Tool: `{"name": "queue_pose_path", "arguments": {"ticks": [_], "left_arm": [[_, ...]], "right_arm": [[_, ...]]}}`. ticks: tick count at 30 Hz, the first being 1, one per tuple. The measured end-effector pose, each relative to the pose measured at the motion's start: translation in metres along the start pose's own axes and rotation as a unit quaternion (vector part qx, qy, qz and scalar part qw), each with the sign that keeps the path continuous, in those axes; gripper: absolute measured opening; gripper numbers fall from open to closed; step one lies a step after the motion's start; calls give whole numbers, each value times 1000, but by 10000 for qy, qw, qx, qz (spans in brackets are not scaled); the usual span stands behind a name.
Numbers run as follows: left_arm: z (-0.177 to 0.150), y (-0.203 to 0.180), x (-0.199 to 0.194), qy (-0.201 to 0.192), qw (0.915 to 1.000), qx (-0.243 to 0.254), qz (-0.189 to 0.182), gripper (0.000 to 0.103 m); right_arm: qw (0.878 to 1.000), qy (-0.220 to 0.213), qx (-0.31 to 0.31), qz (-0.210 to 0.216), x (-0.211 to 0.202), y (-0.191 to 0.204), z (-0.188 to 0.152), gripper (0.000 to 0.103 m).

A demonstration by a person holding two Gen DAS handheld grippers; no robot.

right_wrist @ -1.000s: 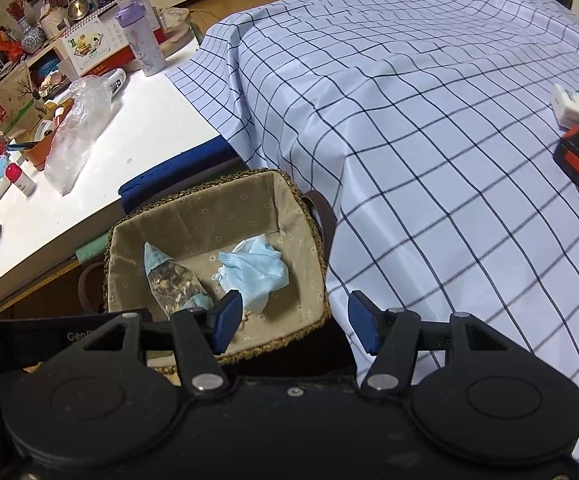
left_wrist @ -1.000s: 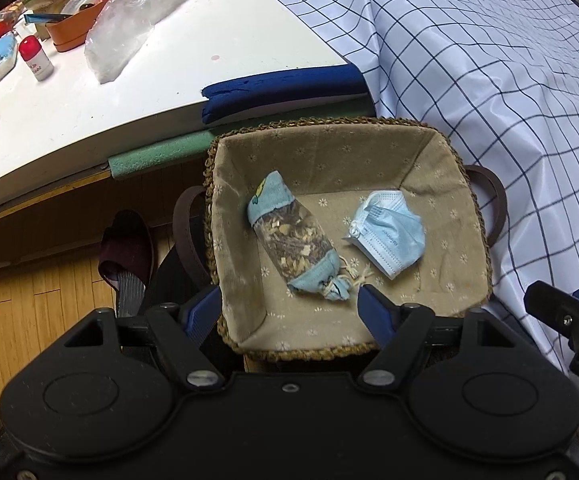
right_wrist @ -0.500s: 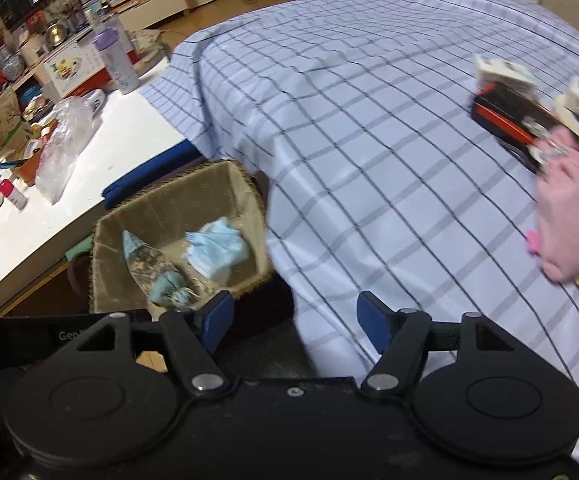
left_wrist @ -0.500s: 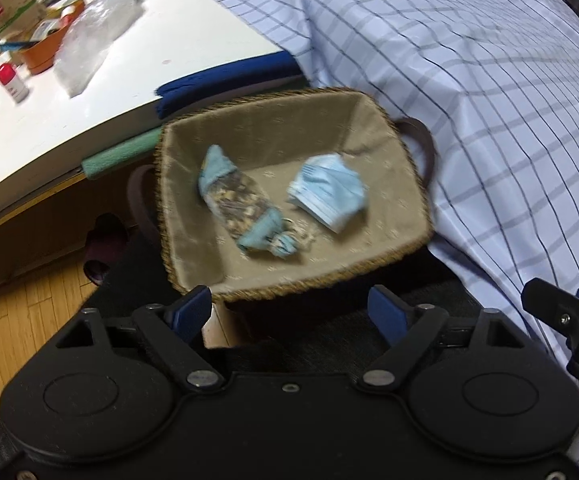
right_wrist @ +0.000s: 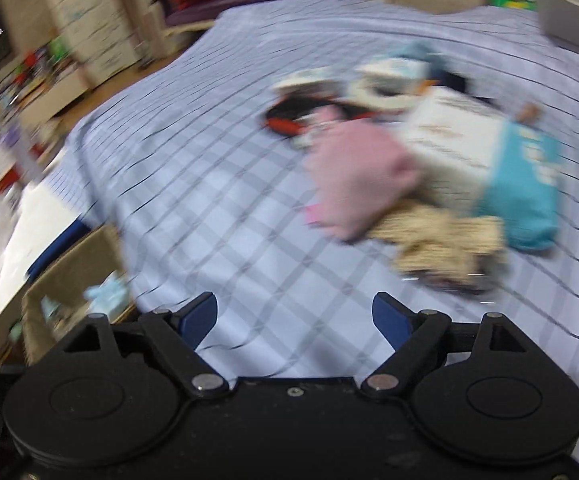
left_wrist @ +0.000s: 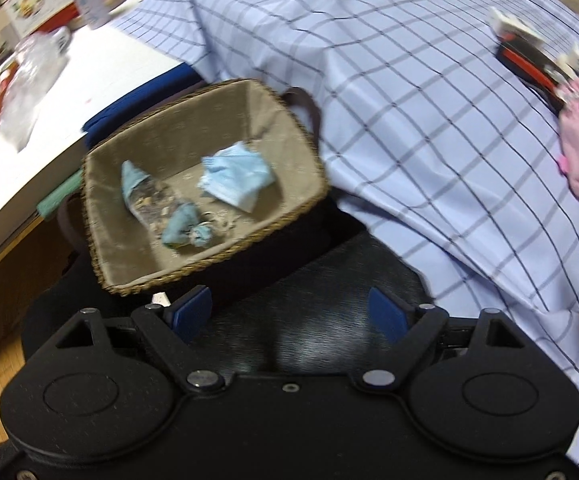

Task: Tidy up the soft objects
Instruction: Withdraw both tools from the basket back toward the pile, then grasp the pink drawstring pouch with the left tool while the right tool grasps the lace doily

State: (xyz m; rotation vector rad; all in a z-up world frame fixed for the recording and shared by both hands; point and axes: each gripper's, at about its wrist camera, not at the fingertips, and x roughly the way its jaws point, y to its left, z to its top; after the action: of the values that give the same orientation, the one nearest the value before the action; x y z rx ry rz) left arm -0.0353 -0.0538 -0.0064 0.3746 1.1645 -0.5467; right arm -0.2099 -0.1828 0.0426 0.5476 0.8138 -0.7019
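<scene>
Both grippers, left point(left_wrist: 290, 313) and right point(right_wrist: 294, 314), gape empty, wider than a second ago, the right's jaws opening. Lined basket point(left_wrist: 297, 120) has slid to frame left, holding a crumpled blue mask point(left_wrist: 235, 178) and sachet point(left_wrist: 157, 204). Only the right view shows the blurred pink pouch point(right_wrist: 359, 178) upper right.

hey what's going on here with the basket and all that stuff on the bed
A person is sorting soft things into a lined wicker basket with two handheld grippers. A blue face mask and a small sachet already lie inside it. Both grippers are empty: the left gripper is near the basket, and the right gripper, opening, faces a blurred pile on the checked cover.
</scene>
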Motion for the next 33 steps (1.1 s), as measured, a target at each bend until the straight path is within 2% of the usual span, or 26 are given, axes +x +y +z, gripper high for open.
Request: {"name": "queue_pose_path", "arguments": {"ticks": [7, 15, 21, 27, 31, 32, 33], "left_arm": [[-2, -34, -4, -34, 9987, 489, -103, 83], [3, -65, -6, -29, 9960, 874, -197, 83], [7, -80, -5, -30, 9945, 1024, -205, 83], [8, -86, -1, -3, 9941, 1071, -161, 83], [13, -88, -2, -55, 9941, 1062, -195, 83], [15, -89, -2, -79, 9940, 1073, -189, 83], [17, -91, -3, -107, 9938, 1091, -182, 83]], "right_arm": [[9960, -215, 753, -440, -8, -59, 9, 84], [9904, -229, 1258, -519, -5, -99, 22, 86], [9893, -108, 1368, -493, 7, -105, 23, 86], [9924, 16, 1167, -385, 29, -95, 30, 86], [9927, 58, 1044, -598, 44, -90, 31, 87], [9923, 115, 1062, -625, 48, -91, 31, 86], [9919, 175, 1100, -611, 50, -93, 30, 77]]}}
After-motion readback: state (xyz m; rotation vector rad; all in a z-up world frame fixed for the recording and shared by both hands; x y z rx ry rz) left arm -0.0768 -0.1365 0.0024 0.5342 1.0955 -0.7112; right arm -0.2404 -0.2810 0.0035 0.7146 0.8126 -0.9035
